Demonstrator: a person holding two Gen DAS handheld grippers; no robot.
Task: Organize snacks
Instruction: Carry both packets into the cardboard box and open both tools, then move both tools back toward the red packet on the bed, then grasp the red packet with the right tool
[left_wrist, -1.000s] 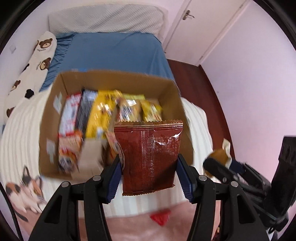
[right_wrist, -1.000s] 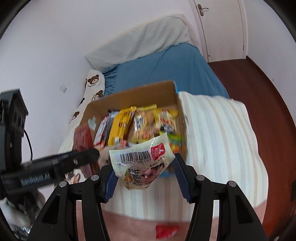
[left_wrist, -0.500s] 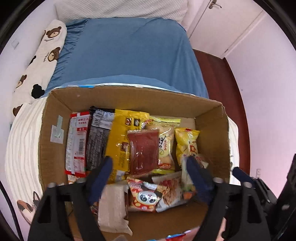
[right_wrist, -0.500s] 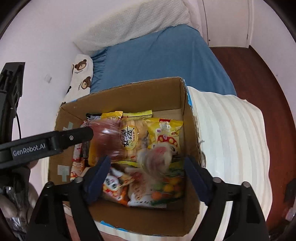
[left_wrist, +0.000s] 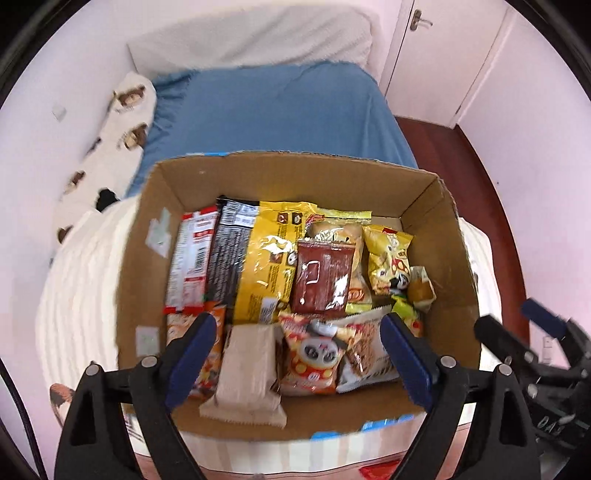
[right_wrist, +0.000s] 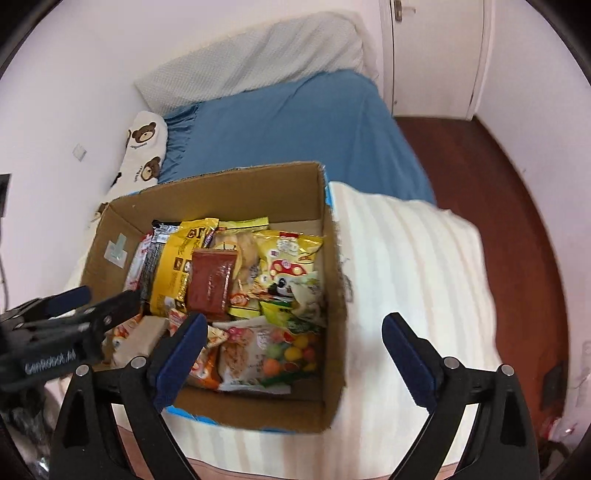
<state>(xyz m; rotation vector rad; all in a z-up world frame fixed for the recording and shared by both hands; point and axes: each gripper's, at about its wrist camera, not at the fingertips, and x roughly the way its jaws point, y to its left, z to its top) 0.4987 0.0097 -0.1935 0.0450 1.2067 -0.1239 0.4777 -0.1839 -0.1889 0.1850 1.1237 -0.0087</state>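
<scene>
both grippers are spread wide and empty. ahead of the left gripper (left_wrist: 297, 356), a dark red foil snack packet (left_wrist: 322, 275) lies atop other snacks inside an open brown cardboard box (left_wrist: 436, 229); the right gripper (right_wrist: 293, 360) hovers over the box's right wall.

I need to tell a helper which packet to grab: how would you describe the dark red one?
Look in the open cardboard box on the bed. Near the middle, the dark red packet lies flat on top of the yellow bags: the only plain, glossy brownish-red rectangle there.
</scene>
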